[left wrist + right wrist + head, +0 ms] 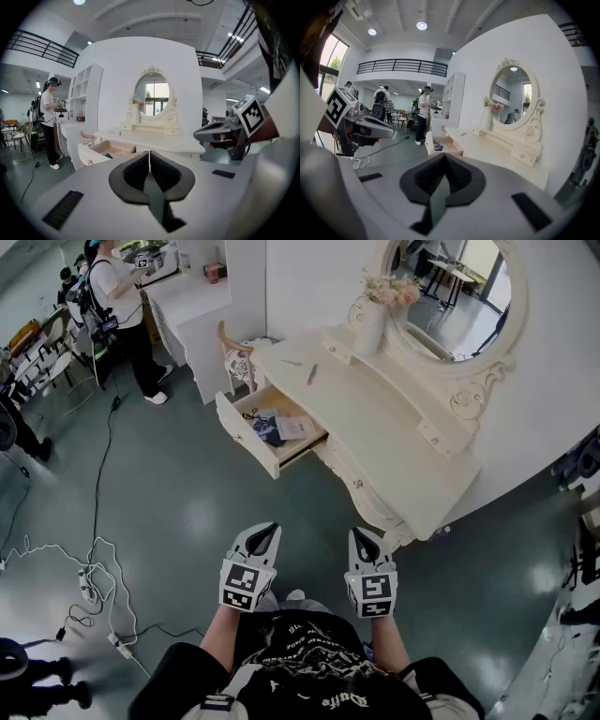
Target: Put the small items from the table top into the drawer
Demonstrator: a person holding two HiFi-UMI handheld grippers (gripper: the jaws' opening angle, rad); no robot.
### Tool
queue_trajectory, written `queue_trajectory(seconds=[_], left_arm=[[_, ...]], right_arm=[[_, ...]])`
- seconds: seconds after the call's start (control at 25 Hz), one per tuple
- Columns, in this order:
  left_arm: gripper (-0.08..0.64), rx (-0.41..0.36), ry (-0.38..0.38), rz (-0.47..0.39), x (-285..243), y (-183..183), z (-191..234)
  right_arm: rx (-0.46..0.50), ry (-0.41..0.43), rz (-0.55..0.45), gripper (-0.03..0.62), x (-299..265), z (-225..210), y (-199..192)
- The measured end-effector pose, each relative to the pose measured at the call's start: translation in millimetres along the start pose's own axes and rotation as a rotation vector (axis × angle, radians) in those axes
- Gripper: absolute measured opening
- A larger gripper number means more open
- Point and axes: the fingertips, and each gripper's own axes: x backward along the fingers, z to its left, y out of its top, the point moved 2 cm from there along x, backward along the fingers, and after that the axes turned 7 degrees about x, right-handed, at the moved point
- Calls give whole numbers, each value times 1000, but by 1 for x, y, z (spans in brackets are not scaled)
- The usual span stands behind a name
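The white dressing table (394, 427) stands ahead of me, its drawer (274, 430) pulled open with a blue item and a pale card inside. On the table top lie a dark pen-like stick (312, 374) and a thin small item (292, 362). Both grippers hang over the floor, well short of the table. My left gripper (270, 529) is shut and empty, its pads meeting in the left gripper view (149, 155). My right gripper (362, 534) is also shut with nothing in it (445, 157). The drawer (110, 149) also shows in the left gripper view.
A vase of flowers (370, 322) and an oval mirror (455, 296) stand at the back of the table. A chair (239, 357) sits at its far end. A person (117, 306) stands at a white desk, back left. Cables and a power strip (89, 585) lie on the floor, left.
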Motion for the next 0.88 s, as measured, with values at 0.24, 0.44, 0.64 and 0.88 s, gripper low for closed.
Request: queue_trajectory(seconds=[0.24,0.44,0.64,0.88], left_arm=[[21,-8,2,-5,-1,4,5],[21,-8,14,-10,-2,5,13],[21,-8,8,2,-11,2,23],[21,4,-10,5,-28,8,37]], right_arm=[[-15,-16,-13,11,-5,-2,6],[-12,4,-25,11,-10,1,7],[-14,10,-23,11,-22,1,7],[-23,3,-9,11,-37,-2,10]])
